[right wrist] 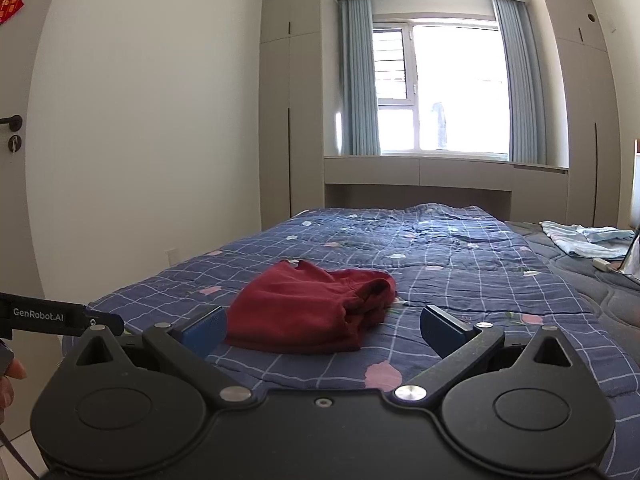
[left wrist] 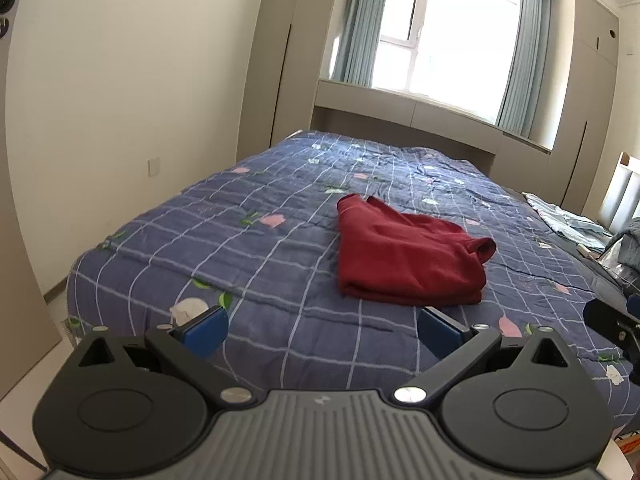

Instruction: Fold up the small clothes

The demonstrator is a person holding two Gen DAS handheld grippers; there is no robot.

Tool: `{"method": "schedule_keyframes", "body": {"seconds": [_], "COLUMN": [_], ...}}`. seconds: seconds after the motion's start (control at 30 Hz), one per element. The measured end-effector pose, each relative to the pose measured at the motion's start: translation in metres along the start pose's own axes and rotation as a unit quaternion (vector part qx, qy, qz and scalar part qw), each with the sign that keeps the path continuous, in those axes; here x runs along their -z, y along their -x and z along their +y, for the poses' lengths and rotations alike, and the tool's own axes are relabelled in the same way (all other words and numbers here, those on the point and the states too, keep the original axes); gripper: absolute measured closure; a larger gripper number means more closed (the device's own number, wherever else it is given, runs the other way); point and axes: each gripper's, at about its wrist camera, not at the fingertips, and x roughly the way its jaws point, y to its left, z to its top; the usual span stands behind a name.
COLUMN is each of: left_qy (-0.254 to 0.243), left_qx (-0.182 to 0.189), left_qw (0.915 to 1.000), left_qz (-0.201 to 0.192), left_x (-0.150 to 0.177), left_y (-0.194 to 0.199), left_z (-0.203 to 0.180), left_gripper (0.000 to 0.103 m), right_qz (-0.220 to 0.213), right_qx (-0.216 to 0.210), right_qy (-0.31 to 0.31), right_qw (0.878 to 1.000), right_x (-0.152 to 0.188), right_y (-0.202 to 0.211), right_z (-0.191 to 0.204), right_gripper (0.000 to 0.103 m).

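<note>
The small dark-red knit garment (left wrist: 408,256) lies bunched and roughly doubled over near the middle of the bed's blue checked floral quilt (left wrist: 256,240), touching neither tool. My left tool (left wrist: 320,330) and right tool (right wrist: 322,330) both hover short of it, jaws spread wide, empty. I judge folding is at its start or between folds; next I need to find two free corners and pinch them.

The right gripper (left wrist: 616,330) is cut off at the picture's edge, the pale blue clothes (right wrist: 584,240) run out of view, and the red garment (right wrist: 316,306) hides its own underside.
</note>
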Motion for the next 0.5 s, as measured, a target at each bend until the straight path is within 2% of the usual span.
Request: {"method": "schedule_keyframes", "body": {"seconds": [0.5], "left_qy": [0.004], "left_qx": [-0.006], "left_qw": [0.9999], "left_qz": [0.009], "left_x": [0.0024], "left_y": [0.0013], "left_z": [0.0022], "left_gripper": [0.000], "right_qz": [0.005], "right_qx": [0.002], "right_qy": [-0.006], "right_qw": [1.000], "right_x": [0.0013], "right_y": [-0.0002], "right_z": [-0.0042], "right_gripper": [0.001]}}
